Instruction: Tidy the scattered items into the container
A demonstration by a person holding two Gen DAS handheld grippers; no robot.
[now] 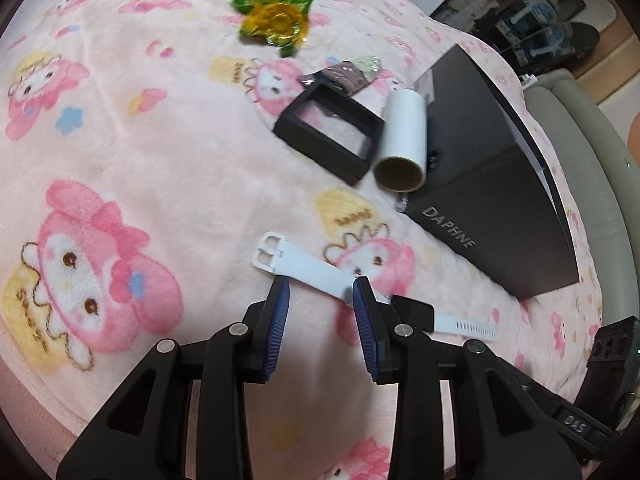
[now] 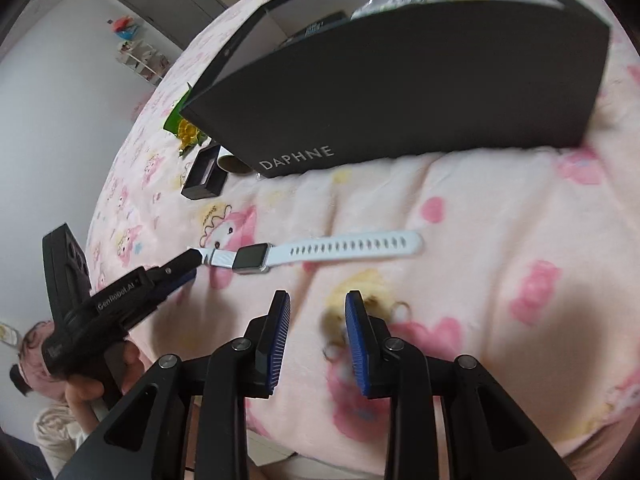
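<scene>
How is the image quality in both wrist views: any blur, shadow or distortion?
Left wrist view: strong fisheye bending; the green and gold wrapper at the top is smeared, the smartwatch sharp. Right wrist view: the DAPHNE box bows into a curve; soft shadow lies on the blanket at lower right.

I see pink cartoon-print blanket (image 1: 168, 160) filling view; white shelf unit (image 2: 140, 56) at ten o'clock; grey padded bed edge (image 1: 592, 152) at three o'clock.

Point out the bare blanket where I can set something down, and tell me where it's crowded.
Free: the blanket left of the black frame box and below the green wrapper. Crowded: frame box, paper roll and Daphne box bunch together; the watch lies ahead of both hand-held grippers.
</scene>
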